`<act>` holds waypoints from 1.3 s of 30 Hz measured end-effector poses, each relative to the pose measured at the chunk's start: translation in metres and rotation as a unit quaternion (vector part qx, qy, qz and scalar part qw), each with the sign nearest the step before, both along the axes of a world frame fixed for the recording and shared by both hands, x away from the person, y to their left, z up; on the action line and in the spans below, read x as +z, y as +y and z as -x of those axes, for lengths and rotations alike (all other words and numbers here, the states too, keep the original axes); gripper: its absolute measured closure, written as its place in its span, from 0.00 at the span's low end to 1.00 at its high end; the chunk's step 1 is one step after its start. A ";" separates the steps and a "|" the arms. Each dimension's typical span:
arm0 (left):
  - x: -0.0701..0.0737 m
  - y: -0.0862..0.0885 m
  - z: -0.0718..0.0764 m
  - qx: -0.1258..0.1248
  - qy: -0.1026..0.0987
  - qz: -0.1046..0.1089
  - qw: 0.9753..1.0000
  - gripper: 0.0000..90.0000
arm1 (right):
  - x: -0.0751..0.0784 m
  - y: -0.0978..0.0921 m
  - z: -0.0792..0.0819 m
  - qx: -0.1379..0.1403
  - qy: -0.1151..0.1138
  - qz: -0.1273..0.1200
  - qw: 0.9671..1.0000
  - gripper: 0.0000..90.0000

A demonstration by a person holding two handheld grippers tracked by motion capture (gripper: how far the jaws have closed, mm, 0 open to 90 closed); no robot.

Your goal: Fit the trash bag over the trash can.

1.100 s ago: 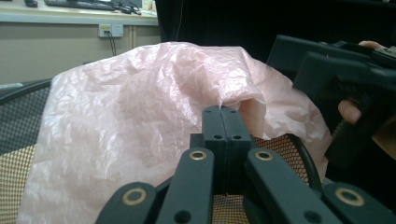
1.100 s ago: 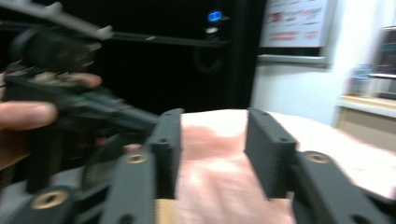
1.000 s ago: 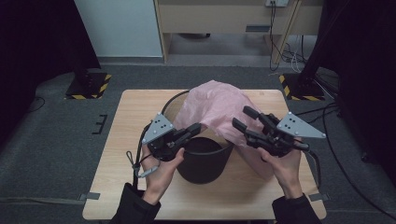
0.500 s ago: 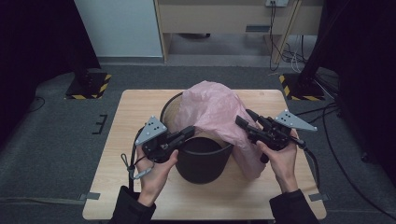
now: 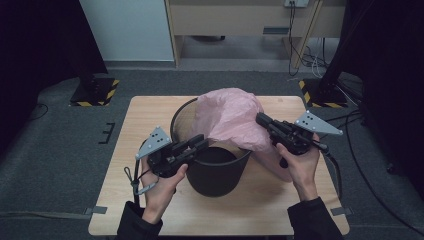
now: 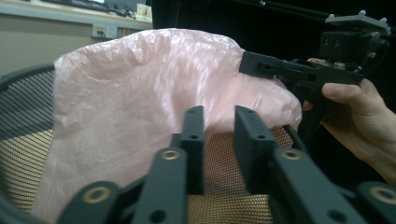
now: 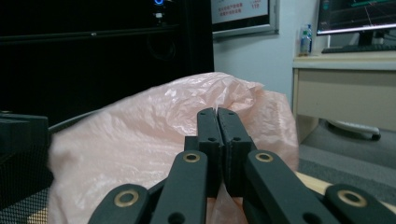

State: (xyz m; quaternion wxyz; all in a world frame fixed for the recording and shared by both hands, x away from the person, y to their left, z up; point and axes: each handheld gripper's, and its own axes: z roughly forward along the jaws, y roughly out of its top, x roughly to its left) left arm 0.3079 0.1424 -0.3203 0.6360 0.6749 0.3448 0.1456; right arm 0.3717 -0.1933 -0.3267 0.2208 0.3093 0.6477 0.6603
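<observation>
- A black mesh wastebasket (image 5: 212, 167) is standing at the middle of the light wooden table (image 5: 120, 200), and a pink plastic bag (image 5: 231, 120) is billowing over its far right rim, puffed up well above the opening.
- The right gripper (image 5: 263, 121) is coming in from the right with its jaws pressed together; in the right gripper view (image 7: 217, 122) they are looking pinched on a fold of the bag, with the film bunching on both sides of them.
- Part of the bag is spilling outside the basket on the right, hanging down toward the tabletop just under the right hand (image 5: 299, 162).
- The left gripper (image 5: 200, 142) is hovering over the basket's near left rim, pointing toward the bag.
- In the left gripper view its jaws (image 6: 223, 135) are standing a little apart with nothing between them; the basket's mesh wall is showing through the gap and the bag (image 6: 140, 102) is sitting just beyond the tips.
- The left hand (image 5: 160, 187) is gripping the handle beside the basket's left wall.
- Across the basket, the left gripper view is catching the right gripper (image 6: 254, 65) lying against the bag's top right edge.
</observation>
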 end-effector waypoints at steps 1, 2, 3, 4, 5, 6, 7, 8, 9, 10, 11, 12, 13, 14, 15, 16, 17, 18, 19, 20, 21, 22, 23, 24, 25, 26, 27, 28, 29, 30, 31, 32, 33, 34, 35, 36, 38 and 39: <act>0.001 0.003 0.001 0.000 -0.002 0.007 1.000 0.78 | 0.002 0.001 0.000 0.004 -0.004 0.005 1.000 0.99; 0.002 0.005 0.002 0.005 -0.007 0.006 1.000 0.75 | 0.004 0.004 -0.001 0.007 -0.008 0.013 1.000 0.99; 0.002 0.006 0.003 0.008 -0.010 0.006 1.000 0.74 | 0.007 0.007 -0.001 0.011 -0.012 0.022 1.000 0.99; 0.003 0.009 0.003 0.012 -0.013 0.007 1.000 0.73 | 0.008 0.009 -0.001 0.014 -0.012 0.026 0.999 0.99; 0.004 0.009 0.002 0.014 -0.012 0.007 1.000 0.72 | 0.011 0.012 -0.001 0.019 -0.014 0.031 0.999 0.99; 0.004 0.010 0.002 0.017 -0.012 0.006 1.000 0.72 | 0.013 0.015 -0.001 0.021 -0.015 0.034 0.999 0.99; 0.004 0.010 0.002 0.019 -0.012 0.005 1.000 0.71 | 0.015 0.019 -0.001 0.025 -0.016 0.039 0.999 0.99; 0.004 0.010 0.002 0.018 -0.012 0.005 1.000 0.70 | 0.016 0.021 -0.001 0.028 -0.018 0.040 0.999 0.99; 0.004 0.010 0.001 0.017 -0.012 0.005 1.000 0.70 | 0.018 0.024 -0.001 0.032 -0.019 0.042 0.998 0.99; 0.004 0.009 0.001 0.017 -0.011 0.003 1.000 0.69 | 0.020 0.029 0.001 0.036 -0.022 0.046 0.998 0.99; 0.005 0.008 0.001 0.017 -0.010 0.001 1.000 0.68 | 0.021 0.032 0.001 0.043 -0.022 0.047 0.998 0.99; 0.005 0.007 0.001 0.017 -0.010 0.002 1.000 0.67 | 0.022 0.036 0.003 0.048 -0.024 0.050 0.997 0.99; 0.006 0.007 0.001 0.017 -0.010 0.002 1.000 0.66 | 0.023 0.039 0.004 0.053 -0.024 0.054 0.997 0.99; 0.007 0.006 0.001 0.019 -0.011 0.001 1.000 0.66 | 0.024 0.042 0.005 0.056 -0.026 0.058 0.996 0.99; 0.008 0.005 0.001 0.020 -0.013 0.001 1.000 0.65 | 0.024 0.045 0.007 0.063 -0.028 0.058 0.996 0.99; 0.009 0.005 0.001 0.021 -0.014 0.002 1.000 0.64 | 0.025 0.048 0.009 0.070 -0.029 0.061 0.995 0.99; 0.011 0.005 0.001 0.024 -0.014 0.003 1.000 0.63 | 0.025 0.050 0.010 0.075 -0.031 0.065 0.995 0.99; 0.012 0.004 0.000 0.025 -0.014 0.003 1.000 0.62 | 0.025 0.053 0.012 0.082 -0.031 0.068 0.994 0.99; 0.013 0.004 0.000 0.027 -0.014 0.003 1.000 0.61 | 0.024 0.055 0.014 0.087 -0.032 0.070 0.993 0.99; 0.014 0.003 0.000 0.028 -0.013 0.003 1.000 0.59 | 0.023 0.059 0.016 0.094 -0.033 0.074 0.992 0.99; 0.016 0.002 -0.001 0.028 -0.012 0.002 1.000 0.57 | 0.023 0.060 0.017 0.099 -0.033 0.075 0.992 0.99; 0.016 0.000 -0.002 0.029 -0.010 0.001 1.000 0.55 | 0.022 0.062 0.019 0.106 -0.033 0.071 0.991 0.99; 0.017 -0.002 -0.003 0.028 -0.008 -0.001 1.000 0.53 | 0.021 0.063 0.020 0.109 -0.033 0.070 0.991 0.99; 0.017 -0.004 -0.003 0.026 -0.007 -0.004 1.000 0.52 | 0.021 0.064 0.021 0.112 -0.033 0.069 0.991 0.99; 0.017 -0.006 -0.004 0.023 -0.008 -0.005 1.000 0.51 | 0.020 0.064 0.021 0.116 -0.032 0.068 0.990 0.99; 0.016 -0.008 -0.005 0.021 -0.007 -0.004 1.000 0.51 | 0.020 0.065 0.022 0.118 -0.033 0.067 0.990 0.99; 0.016 -0.010 -0.006 0.019 -0.005 -0.008 1.000 0.51 | 0.020 0.065 0.022 0.120 -0.032 0.065 0.990 0.99; 0.016 -0.011 -0.006 0.017 -0.005 -0.010 1.000 0.51 | 0.021 0.065 0.023 0.125 -0.032 0.061 0.990 0.99; 0.017 -0.013 -0.007 0.015 -0.005 -0.011 1.000 0.51 | 0.021 0.064 0.024 0.127 -0.032 0.058 0.990 0.99; 0.017 -0.015 -0.008 0.014 -0.006 -0.012 1.000 0.51 | 0.022 0.064 0.024 0.132 -0.032 0.052 0.989 0.99; 0.017 -0.017 -0.008 0.012 -0.007 -0.017 1.000 0.51 | 0.022 0.064 0.025 0.136 -0.032 0.048 0.989 0.99; 0.017 -0.019 -0.008 0.010 -0.007 -0.020 1.000 0.52 | 0.022 0.064 0.026 0.140 -0.032 0.046 0.989 0.99; 0.017 -0.020 -0.009 0.007 -0.008 -0.025 1.000 0.53 | 0.022 0.065 0.026 0.142 -0.033 0.046 0.988 0.99; 0.017 -0.021 -0.009 0.004 -0.007 -0.028 1.000 0.54 | 0.022 0.065 0.027 0.144 -0.034 0.048 0.988 0.99; 0.017 -0.023 -0.010 -0.001 -0.008 -0.031 0.999 0.56 | 0.023 0.066 0.027 0.144 -0.035 0.052 0.988 0.99; 0.016 -0.024 -0.010 -0.004 -0.009 -0.035 0.999 0.58 | 0.024 0.067 0.028 0.145 -0.037 0.057 0.987 0.99; 0.016 -0.025 -0.011 -0.008 -0.011 -0.035 0.999 0.63 | 0.026 0.069 0.029 0.148 -0.039 0.060 0.986 0.99; 0.016 -0.025 -0.011 -0.010 -0.012 -0.036 0.999 0.67 | 0.028 0.069 0.030 0.145 -0.040 0.064 0.986 0.99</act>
